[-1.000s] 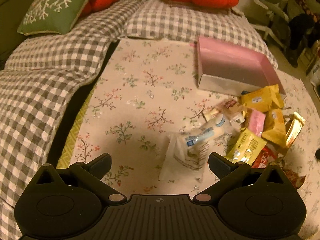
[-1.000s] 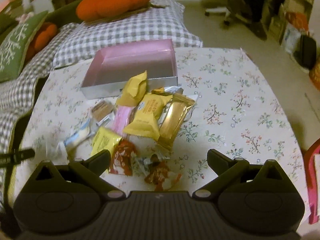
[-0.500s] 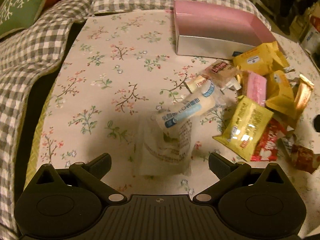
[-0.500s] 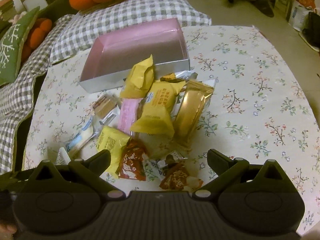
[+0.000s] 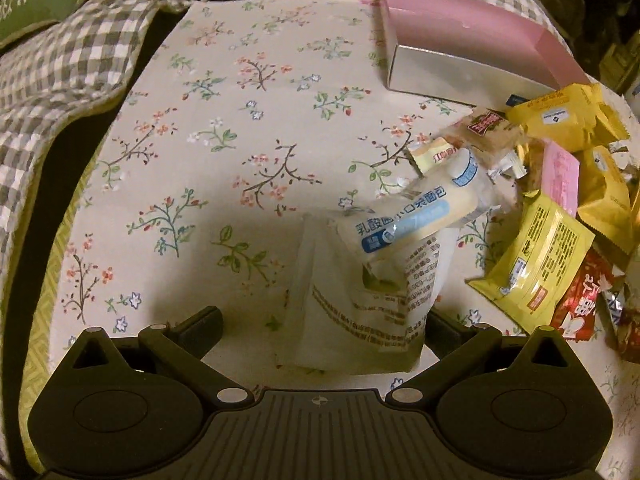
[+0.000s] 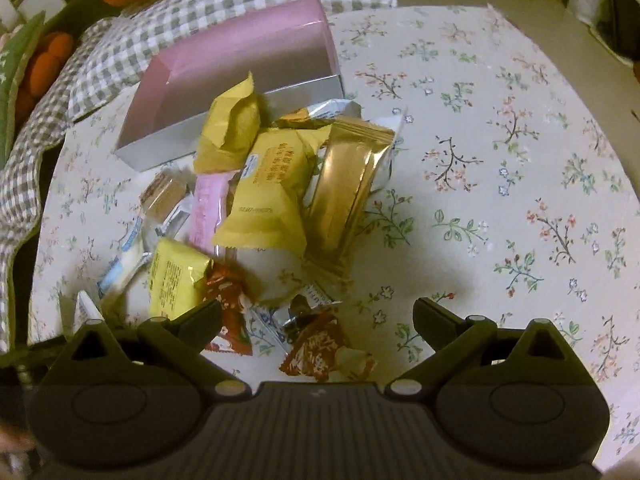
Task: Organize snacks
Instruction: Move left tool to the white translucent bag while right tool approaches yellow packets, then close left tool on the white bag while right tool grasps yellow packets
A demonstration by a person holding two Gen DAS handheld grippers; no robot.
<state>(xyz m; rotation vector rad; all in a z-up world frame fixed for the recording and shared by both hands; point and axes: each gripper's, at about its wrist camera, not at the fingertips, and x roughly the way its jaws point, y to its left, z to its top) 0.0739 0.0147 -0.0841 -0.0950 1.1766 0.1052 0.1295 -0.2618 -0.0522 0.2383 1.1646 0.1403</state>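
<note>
Snacks loose beside empty pink box (image 6: 248, 52); left gripper (image 5: 320, 330) wide open, empty, straddling white printed sachet (image 5: 356, 312); closing next, likely.

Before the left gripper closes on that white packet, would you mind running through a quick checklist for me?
1. Left gripper open: ok, fingers spread wide.
2. White packet between the fingers: ok, though it sits nearer the right finger.
3. Packet free to lift: not ok, the blue-label bread packet lies across its far end.
4. Pink box ready to take snacks: ok, open and nothing visible inside.
5. Right gripper out of the way: ok, open above the other side of the pile.
6. Contact with the packet: cannot tell.
</note>
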